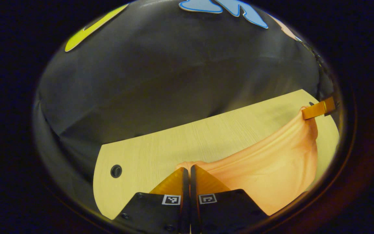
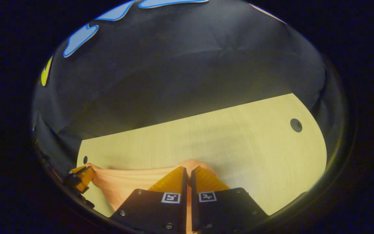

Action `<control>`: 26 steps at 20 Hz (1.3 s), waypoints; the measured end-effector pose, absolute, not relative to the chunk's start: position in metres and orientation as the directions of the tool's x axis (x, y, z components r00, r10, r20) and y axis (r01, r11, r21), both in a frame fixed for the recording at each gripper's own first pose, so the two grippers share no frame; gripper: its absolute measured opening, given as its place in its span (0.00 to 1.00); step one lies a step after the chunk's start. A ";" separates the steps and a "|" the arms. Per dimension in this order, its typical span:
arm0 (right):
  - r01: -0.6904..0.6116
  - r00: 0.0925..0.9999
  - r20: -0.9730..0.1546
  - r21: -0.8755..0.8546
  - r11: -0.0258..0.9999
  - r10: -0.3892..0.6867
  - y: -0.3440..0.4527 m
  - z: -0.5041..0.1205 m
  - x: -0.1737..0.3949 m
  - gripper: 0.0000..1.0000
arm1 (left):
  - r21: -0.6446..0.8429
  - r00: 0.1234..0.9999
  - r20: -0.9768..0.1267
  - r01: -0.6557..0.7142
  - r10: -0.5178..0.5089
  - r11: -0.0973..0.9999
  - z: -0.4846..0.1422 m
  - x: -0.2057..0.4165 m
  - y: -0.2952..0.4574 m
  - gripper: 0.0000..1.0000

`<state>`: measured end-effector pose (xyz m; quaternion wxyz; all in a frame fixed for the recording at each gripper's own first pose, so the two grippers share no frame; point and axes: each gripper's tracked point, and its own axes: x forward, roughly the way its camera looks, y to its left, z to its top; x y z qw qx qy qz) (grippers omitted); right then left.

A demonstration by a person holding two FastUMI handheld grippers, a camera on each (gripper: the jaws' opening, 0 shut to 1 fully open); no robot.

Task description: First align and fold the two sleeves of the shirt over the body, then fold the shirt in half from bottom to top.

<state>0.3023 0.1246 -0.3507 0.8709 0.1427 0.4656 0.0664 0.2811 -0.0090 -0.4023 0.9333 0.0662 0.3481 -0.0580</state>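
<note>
- The shirt [image 1: 271, 165] is soft cloth, matt, with fine ribbed lines along its stretched edge and smooth folds below
- The table [image 1: 161, 146] looks like pale wood or wood-look laminate, with a fine straight grain and a smooth, faintly sheened top
- The booth wall [image 1: 161, 74] is dark cloth, creased, with a dull sheen
- The left gripper [image 1: 189, 170] body looks like matt hard plastic with small screws; the right gripper [image 2: 188, 172] looks alike
</note>
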 end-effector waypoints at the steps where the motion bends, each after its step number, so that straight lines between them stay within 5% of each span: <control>1: 0.005 0.557 -0.794 0.299 0.954 0.245 0.125 -0.355 0.303 0.06 | 0.080 0.749 -0.660 0.150 -0.060 0.985 -0.401 0.281 -0.010 0.06; 3: -0.019 0.557 -0.797 0.271 0.962 0.235 0.127 -0.361 0.300 0.06 | 0.075 0.732 -0.679 0.150 -0.059 0.986 -0.402 0.280 -0.009 0.12; 7: -0.036 0.561 -0.791 0.271 0.962 0.244 0.127 -0.364 0.300 0.08 | -0.004 0.731 -0.674 0.140 -0.106 0.990 -0.396 0.281 -0.011 0.07; 8: -0.036 0.567 -0.788 0.268 0.963 0.240 0.124 -0.362 0.299 0.13 | -0.028 0.727 -0.675 0.145 -0.126 0.989 -0.397 0.279 -0.011 0.14; 9: -0.039 0.571 -0.784 0.269 0.962 0.243 0.125 -0.358 0.299 0.19 | -0.038 0.724 -0.677 0.144 -0.131 0.989 -0.396 0.278 -0.010 0.17; 11: -0.041 0.577 -0.781 0.264 0.964 0.239 0.124 -0.348 0.295 0.54 | -0.059 0.725 -0.676 0.131 -0.136 0.990 -0.393 0.278 -0.006 0.47; 12: -0.044 0.580 -0.778 0.267 0.963 0.242 0.122 -0.350 0.295 0.71 | -0.071 0.727 -0.672 0.123 -0.139 0.990 -0.391 0.277 -0.007 0.52; 13: -0.044 0.584 -0.776 0.262 0.964 0.237 0.119 -0.348 0.293 0.76 | -0.085 0.730 -0.669 0.117 -0.144 0.989 -0.388 0.275 -0.008 0.48; 14: -0.045 0.591 -0.771 0.261 0.964 0.236 0.116 -0.343 0.290 0.83 | -0.096 0.735 -0.662 0.113 -0.148 0.989 -0.382 0.269 -0.007 0.70; 18: -0.059 0.622 -0.741 0.276 0.959 0.252 0.117 -0.310 0.265 0.83 | -0.092 0.762 -0.630 0.120 -0.151 0.988 -0.344 0.248 -0.009 0.69; 19: -0.068 0.633 -0.731 0.276 0.959 0.255 0.116 -0.300 0.257 0.83 | -0.104 0.773 -0.615 0.121 -0.159 0.987 -0.331 0.241 -0.013 0.78; 23: -0.092 0.688 -0.679 0.267 0.959 0.255 0.109 -0.248 0.217 0.83 | -0.130 0.822 -0.542 0.125 -0.176 0.984 -0.265 0.197 -0.007 0.68; 26: -0.115 0.738 -0.627 0.246 0.962 0.248 0.097 -0.202 0.186 0.83 | -0.134 0.856 -0.484 0.133 -0.182 0.982 -0.215 0.166 -0.016 0.72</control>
